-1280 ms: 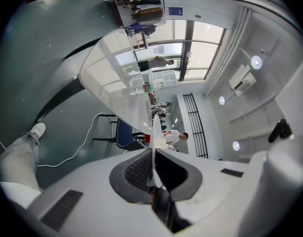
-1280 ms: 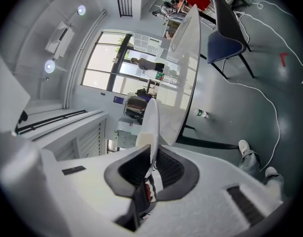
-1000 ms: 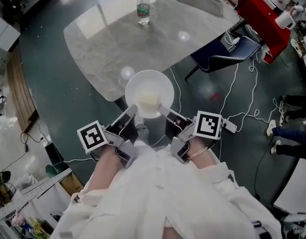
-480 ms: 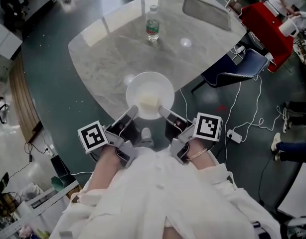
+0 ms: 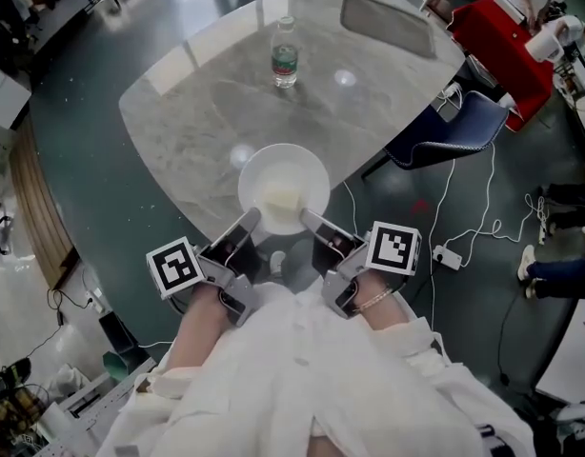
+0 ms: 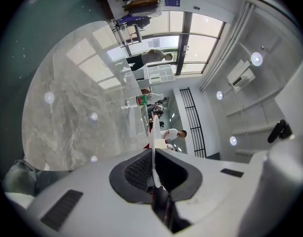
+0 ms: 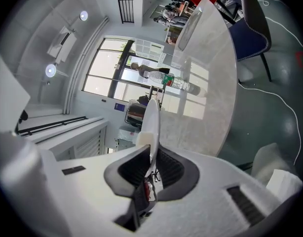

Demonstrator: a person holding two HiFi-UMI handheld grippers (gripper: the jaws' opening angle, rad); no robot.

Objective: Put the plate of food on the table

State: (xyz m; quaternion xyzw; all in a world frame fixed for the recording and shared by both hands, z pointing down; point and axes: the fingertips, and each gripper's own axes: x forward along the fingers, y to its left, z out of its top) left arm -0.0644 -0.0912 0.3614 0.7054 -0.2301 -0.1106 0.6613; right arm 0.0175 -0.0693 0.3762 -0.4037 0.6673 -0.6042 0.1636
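Two tongs hold one white plate between them, each clenched on its near rim: the left tongs grip the near-left edge and the right tongs the near-right edge. In the left gripper view the plate shows edge-on as a thin white line pinched between the dark pads of the left tongs. The right gripper view shows the same for the right tongs, with the plate rising from between the pads. One pale block of food lies on the near half of the plate, and it also shows beside the rim in the right gripper view. The plate sits over the near corner of the single grey marble counter; whether it touches the top cannot be told. One bottle stands upright toward the counter's far side, well apart from the plate. One blue chair stands at the counter's right edge on the dark floor, where white cables trail. The person's two white sleeves fill the near part of the head view.
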